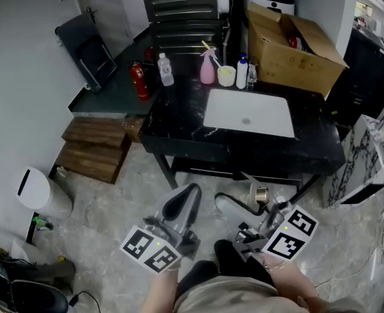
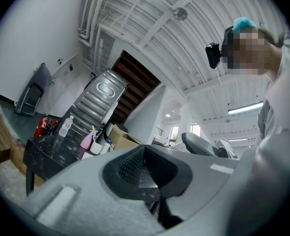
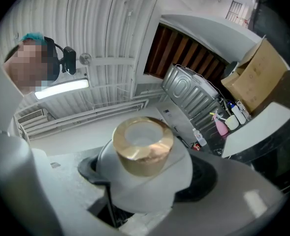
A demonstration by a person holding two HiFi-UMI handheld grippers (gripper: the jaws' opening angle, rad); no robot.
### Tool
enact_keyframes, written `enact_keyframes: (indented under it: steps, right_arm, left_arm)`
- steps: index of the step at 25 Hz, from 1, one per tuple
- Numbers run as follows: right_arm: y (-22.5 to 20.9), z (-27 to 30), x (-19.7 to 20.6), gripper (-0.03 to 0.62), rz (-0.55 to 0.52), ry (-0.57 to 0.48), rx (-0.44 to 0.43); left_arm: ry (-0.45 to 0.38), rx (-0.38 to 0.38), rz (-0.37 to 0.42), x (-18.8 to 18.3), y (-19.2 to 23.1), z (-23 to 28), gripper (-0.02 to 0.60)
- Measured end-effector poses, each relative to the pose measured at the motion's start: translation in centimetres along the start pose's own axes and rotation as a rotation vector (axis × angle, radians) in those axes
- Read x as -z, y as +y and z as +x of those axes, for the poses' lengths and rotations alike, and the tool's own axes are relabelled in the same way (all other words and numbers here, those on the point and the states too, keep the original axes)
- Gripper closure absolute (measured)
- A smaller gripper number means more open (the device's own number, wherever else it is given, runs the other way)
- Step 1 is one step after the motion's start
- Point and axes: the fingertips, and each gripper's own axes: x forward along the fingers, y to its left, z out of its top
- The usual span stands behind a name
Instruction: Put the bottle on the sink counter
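In the head view, the left claw and the right claw were held low, well in front of the sink set in the black surface. The white bottle, gold-capped, sat in the right claw, well apart from the sink. Behind the sink stood a pink spray bottle and a cardboard box.

In the left gripper view, the left claw was clenched on nothing.

In the right gripper view, the right claw was grasping the white bottle, cap toward the camera.
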Motion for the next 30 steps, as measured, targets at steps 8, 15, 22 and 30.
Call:
enact_keyframes:
  steps: [8, 15, 22, 30]
  right_arm:
    - [-3.6, 3.5, 0.4, 0.253, 0.013, 0.027, 0.015]
    - [-8.7, 8.7, -1.1, 0.253, 0.02, 0.039, -0.02]
    - [-15.2, 14.2, -3.6, 0.253, -0.024, 0.077, -0.02]
    - [-20.9, 19.0, -6.1, 0.253, -0.043, 0.105, -0.07]
  left_arm:
    - [0.004, -0.04, -0.027, 0.5, 4.3, 1.6, 0.575]
    - [0.015, -0.047, -0.008, 0.5, 8.6, 7.0, 0.575]
    - [0.018, -0.064, -0.033, -0.3, 13.9, 12.9, 0.575]
    - [0.006, -0.121, -0.01, -1.1, 18.7, 18.6, 0.575]
